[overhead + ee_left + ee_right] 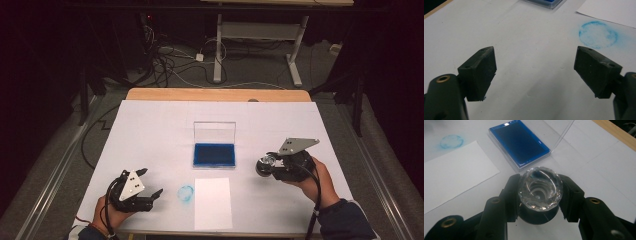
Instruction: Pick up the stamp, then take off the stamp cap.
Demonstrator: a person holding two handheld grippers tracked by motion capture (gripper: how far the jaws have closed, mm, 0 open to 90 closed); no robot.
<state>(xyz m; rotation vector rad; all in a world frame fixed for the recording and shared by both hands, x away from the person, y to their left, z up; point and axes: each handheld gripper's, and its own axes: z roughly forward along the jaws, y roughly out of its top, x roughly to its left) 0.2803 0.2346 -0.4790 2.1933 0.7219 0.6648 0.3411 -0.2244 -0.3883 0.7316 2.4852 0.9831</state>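
The right hand-held gripper [266,165], held level above the surface [150,130] and pointing left, clamps a clear faceted stamp [541,188] just right of the open blue ink pad [215,154]. The left hand-held gripper [149,182] rests low at the near left, jaws wide and empty, pointing toward a blue ring mark [186,192] beside the white paper sheet [213,202].

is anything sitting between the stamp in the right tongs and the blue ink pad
Nothing visible does. The right tongs are shut on the clear stamp, and only bare white table cover lies between it and the open blue ink pad, whose lid stands up on its far side.
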